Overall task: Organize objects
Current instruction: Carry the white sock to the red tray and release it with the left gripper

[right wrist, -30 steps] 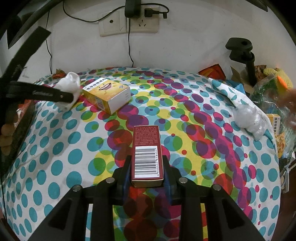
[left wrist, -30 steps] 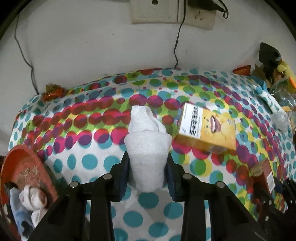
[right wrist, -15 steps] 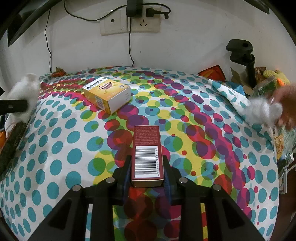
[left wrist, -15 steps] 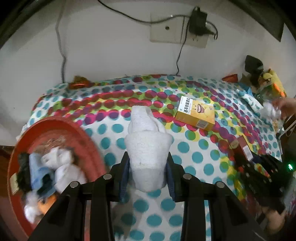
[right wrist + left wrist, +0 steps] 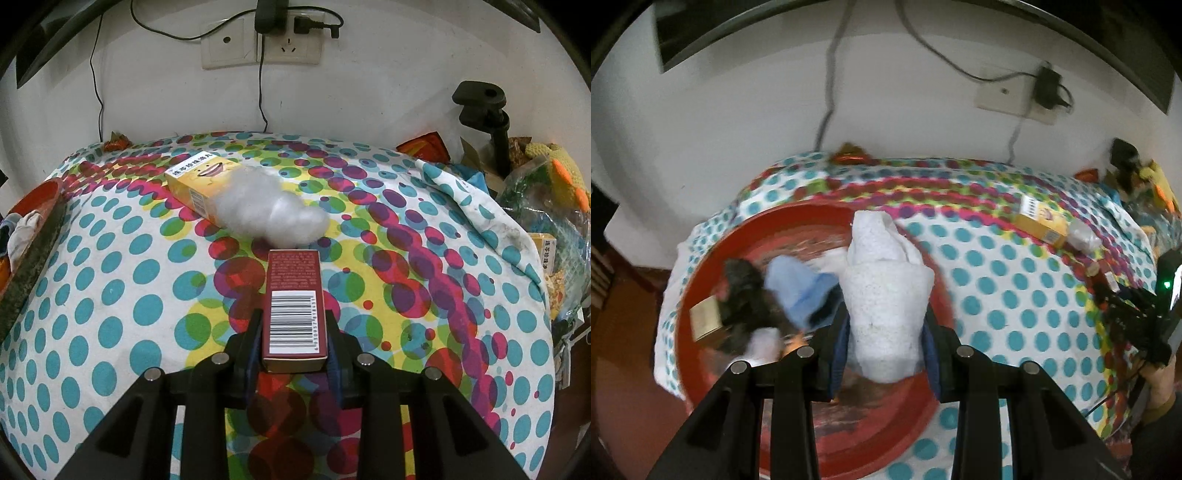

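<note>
My left gripper (image 5: 884, 332) is shut on a white rolled sock (image 5: 884, 295) and holds it above the red round tray (image 5: 894, 424), which lies at the table's left end. The tray holds a light blue sock (image 5: 798, 291), a dark sock (image 5: 746, 291) and a small tan box (image 5: 705, 321). My right gripper (image 5: 293, 336) is shut on a dark red box (image 5: 294, 306) with a barcode, low over the dotted tablecloth. A yellow box (image 5: 199, 181) lies further back, with a blurred white fluffy bundle (image 5: 269, 214) right in front of it.
The tray's edge (image 5: 33, 236) shows at the left of the right wrist view. Clutter stands at the table's right end: a black clamp stand (image 5: 487, 118), a crumpled dotted cloth (image 5: 476, 206), bags and a yellow knitted toy (image 5: 557, 170). Wall sockets with cables are behind.
My left gripper has swung left with the white sock, from over the cloth to over the red tray. The white fluffy bundle has moved from the right edge to beside the yellow box. The right gripper stayed still.
</note>
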{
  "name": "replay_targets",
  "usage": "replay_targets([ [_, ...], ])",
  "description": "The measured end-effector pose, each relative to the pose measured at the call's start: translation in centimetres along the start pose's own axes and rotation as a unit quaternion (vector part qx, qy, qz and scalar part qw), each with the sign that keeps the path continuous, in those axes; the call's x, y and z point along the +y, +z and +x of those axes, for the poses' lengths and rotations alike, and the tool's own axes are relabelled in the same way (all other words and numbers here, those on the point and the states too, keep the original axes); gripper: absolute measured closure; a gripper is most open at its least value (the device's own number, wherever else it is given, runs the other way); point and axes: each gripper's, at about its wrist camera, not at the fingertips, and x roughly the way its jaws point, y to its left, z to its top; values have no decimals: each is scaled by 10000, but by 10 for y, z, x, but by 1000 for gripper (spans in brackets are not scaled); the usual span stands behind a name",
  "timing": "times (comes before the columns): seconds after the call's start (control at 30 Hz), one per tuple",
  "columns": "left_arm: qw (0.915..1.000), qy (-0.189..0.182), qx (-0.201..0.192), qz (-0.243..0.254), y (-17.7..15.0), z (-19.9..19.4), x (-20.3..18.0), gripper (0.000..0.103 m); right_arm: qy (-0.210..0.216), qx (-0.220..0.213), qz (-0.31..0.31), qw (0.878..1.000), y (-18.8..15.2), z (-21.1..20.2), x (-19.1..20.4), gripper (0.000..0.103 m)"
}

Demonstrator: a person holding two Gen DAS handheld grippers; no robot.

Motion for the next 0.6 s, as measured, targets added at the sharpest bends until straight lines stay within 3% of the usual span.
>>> replay_targets([
  [0.6, 9942, 517, 51, -938, -30, -4, 109, 70, -79, -7, -51, 10000, -1, 0, 2, 72],
])
